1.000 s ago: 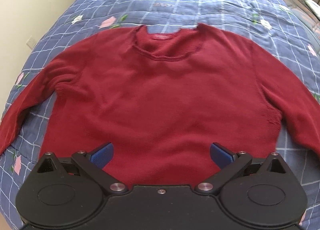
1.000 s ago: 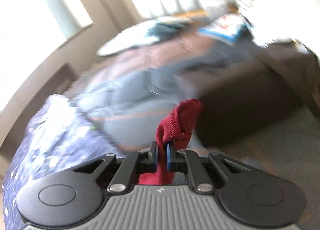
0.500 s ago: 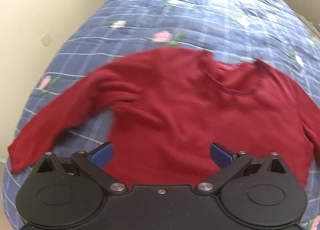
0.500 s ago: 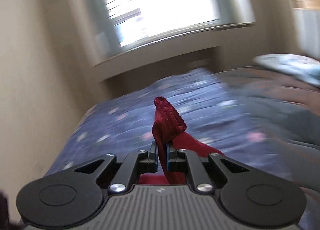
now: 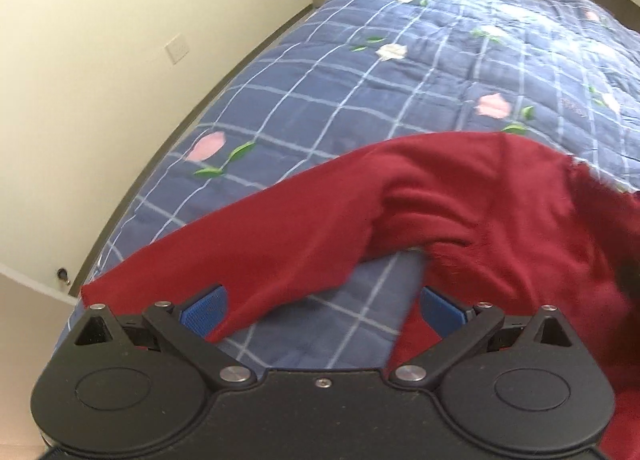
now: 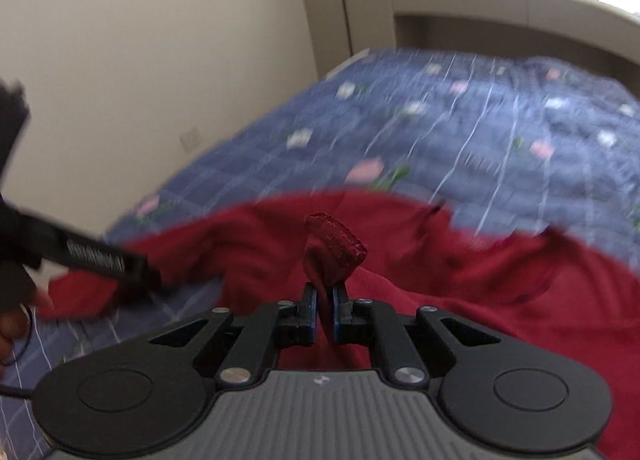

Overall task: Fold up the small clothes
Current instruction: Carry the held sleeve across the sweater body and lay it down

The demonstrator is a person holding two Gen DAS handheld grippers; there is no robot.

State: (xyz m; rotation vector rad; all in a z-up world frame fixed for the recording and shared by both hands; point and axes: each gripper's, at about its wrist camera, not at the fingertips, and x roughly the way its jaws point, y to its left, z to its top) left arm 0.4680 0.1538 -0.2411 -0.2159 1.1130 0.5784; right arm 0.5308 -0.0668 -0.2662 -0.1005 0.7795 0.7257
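A: Where does the fold stand?

B: Early, by the look of it. The red sweater (image 5: 500, 219) lies on the bed (image 5: 360, 99), on the blue checked quilt with its flower print, and most of it is spread flat. The sleeve (image 5: 280, 252) on the wall side stretches out straight toward the edge of the bed, with no crease in it.

A: And the other sleeve?

B: The right hand-held gripper (image 6: 324, 312) has it. Its jaws are nearly closed, pinching a cuff (image 6: 334, 244) of ribbed red knit that sticks up above the pads. It hangs over the body of the sweater, so that sleeve looks to be on its way across the chest, but it has not been laid down.

A: What is the left hand-held gripper (image 5: 324, 304) doing?

B: Nothing is in it. Its blue pads (image 5: 204, 306) stand wide apart above the quilt, with the flat sleeve passing under one side and the sweater's side edge under the other. In the right wrist view it shows as a dark blurred shape near that sleeve's end.

A: So what is left?

B: Nearly all of it, most likely: set the carried sleeve down, bring the wall-side sleeve in, then fold the body. Whether the hem has been folded cannot be seen.
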